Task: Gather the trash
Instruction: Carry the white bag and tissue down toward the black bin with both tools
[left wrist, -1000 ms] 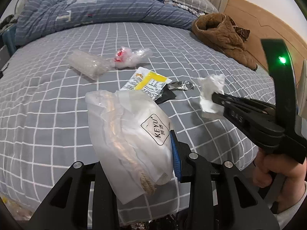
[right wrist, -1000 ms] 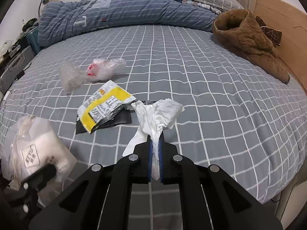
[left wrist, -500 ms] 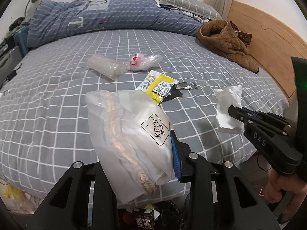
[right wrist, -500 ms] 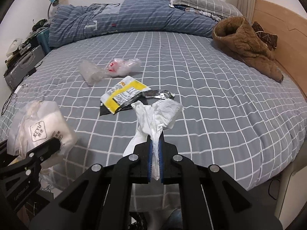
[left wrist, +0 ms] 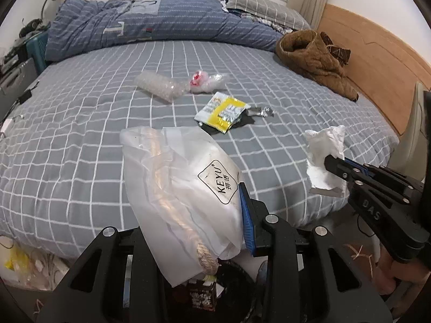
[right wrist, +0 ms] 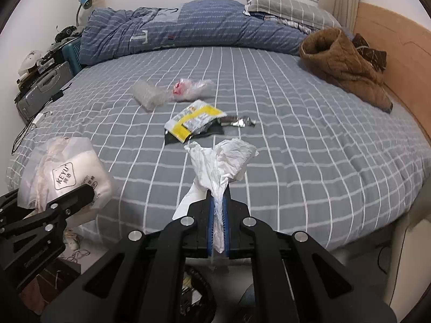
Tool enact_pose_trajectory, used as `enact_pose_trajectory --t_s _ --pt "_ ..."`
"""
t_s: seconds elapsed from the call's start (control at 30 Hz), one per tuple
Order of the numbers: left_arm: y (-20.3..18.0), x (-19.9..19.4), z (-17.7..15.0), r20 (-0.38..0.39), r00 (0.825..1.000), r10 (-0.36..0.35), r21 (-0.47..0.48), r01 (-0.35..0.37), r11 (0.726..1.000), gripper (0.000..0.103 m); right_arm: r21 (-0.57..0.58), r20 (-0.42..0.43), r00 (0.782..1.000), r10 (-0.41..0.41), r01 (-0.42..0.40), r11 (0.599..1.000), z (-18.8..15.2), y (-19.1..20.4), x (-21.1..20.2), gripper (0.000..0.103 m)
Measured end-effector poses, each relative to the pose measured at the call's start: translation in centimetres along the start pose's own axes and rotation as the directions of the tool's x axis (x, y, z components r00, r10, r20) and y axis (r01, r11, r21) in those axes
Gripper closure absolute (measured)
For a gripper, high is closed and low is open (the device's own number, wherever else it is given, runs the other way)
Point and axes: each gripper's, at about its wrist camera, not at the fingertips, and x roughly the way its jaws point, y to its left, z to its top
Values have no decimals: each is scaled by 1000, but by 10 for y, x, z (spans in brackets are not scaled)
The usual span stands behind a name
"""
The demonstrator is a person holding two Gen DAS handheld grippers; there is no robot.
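Left jaw: hidden behind the translucent white KEYU drawstring bag (left wrist: pixel 186 196).
Black bin (left wrist: pixel 237 282): mostly covered by gripper frames; contents unclear.
Black flat wrapper (right wrist: pixel 194 134): largely under the yellow-and-white snack packet (right wrist: pixel 195 119).
Small print on packet: unreadable.

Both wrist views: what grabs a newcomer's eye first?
The left hand-held gripper clamps a translucent KEYU bag in the near foreground. The right hand-held gripper pinches a crumpled white tissue. Behind them, a yellow wrapper and clear plastic trash lie mid-bed on the grey checked sheet.
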Motion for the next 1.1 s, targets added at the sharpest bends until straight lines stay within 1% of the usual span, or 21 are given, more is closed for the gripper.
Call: enact_pose_trajectory --t_s 0.37,0.47,0.77,0.9,1.1 --pt "3 -14 -28 -29 999 15 13 -15 1000 70 -5 -41 999 10 -10 1000 -37 19 -21 98" --pt "8 -19 -39 -46 999 6 -5 -6 1000 70 -17 -55 998 12 -13 1000 -49 27 -26 98" --pt "20 -31 -70 -86 996 13 -47 -17 999 70 -25 -96 995 40 -43 999 -80 40 -37 98" --pt "21 -33 -84 -109 994 17 -51 -22 998 70 1 -128 988 83 -83 997 -92 42 -38 98" --pt "22 -35 -102 -147 989 16 -63 -25 998 70 -13 -151 986 74 -77 997 -108 49 -39 98"
